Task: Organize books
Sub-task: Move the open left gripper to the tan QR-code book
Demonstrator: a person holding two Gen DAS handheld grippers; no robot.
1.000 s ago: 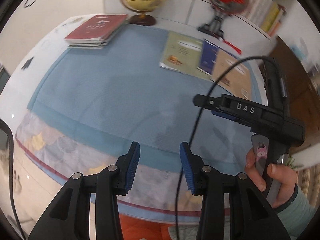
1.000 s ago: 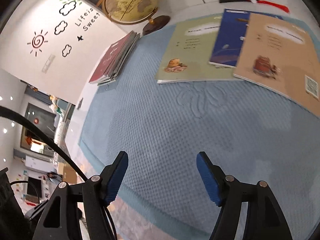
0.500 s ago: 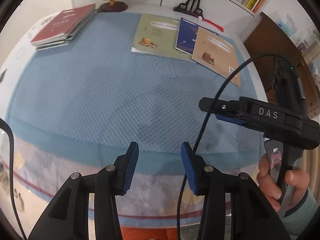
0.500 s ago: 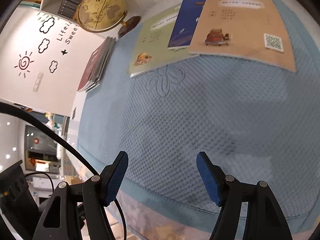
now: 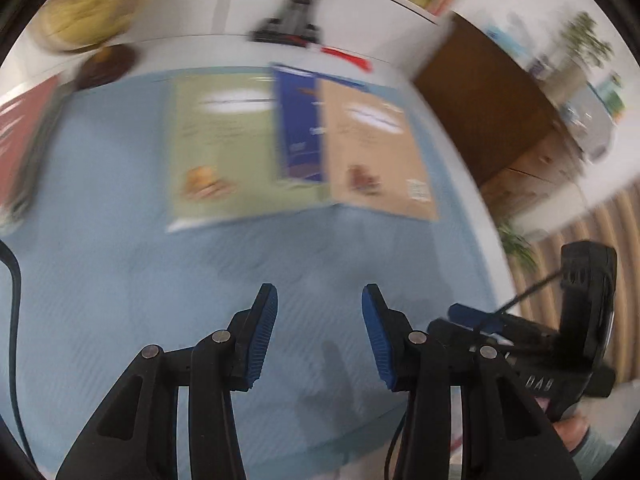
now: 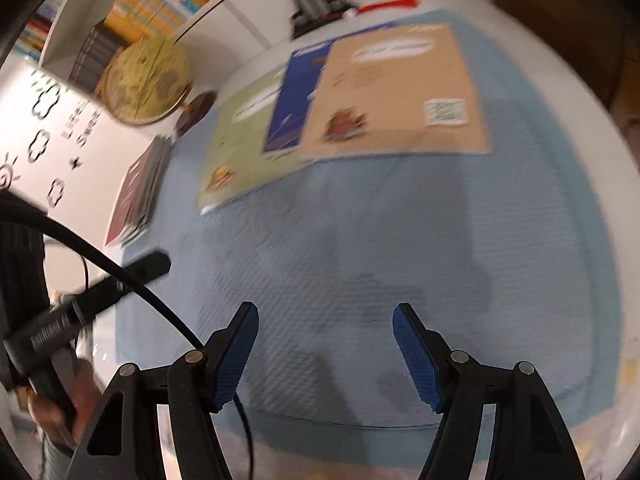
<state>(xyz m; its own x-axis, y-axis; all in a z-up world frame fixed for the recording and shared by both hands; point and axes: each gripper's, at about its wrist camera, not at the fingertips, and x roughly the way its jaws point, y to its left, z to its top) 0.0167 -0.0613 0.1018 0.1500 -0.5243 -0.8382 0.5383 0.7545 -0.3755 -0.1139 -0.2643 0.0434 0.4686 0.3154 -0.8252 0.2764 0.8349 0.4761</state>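
Plainly, both grippers hang over bare blue cloth (image 6: 360, 240) on the worktop, short of the three loose books. The left gripper (image 5: 319, 334) has its fingers apart with nothing between them, and the right gripper (image 6: 325, 354) stands wider, also empty. Taking the tan book (image 6: 396, 92) as landmark: it lies topmost, overlapping the dark blue book (image 6: 292, 108) just beside it, which in turn overlaps the green book (image 6: 240, 148) farther toward the globe (image 6: 146, 82). A stack of red-covered books (image 6: 138, 188) sits well beyond the green one, near the globe's base. The likely trouble, as I judge it, is the thin tan cover lying flat: fingers coming down at a slant could push it across the cloth, dragging the blue one along, or pinch the cloth with it. Motion blur in both views suggests a hurried approach, which would worsen aim. Only the left wrist view shows a brown cabinet (image 5: 492, 120) past the tan book; only the right view shows the wall stickers (image 6: 44, 136) and shelf of books (image 6: 160, 0).
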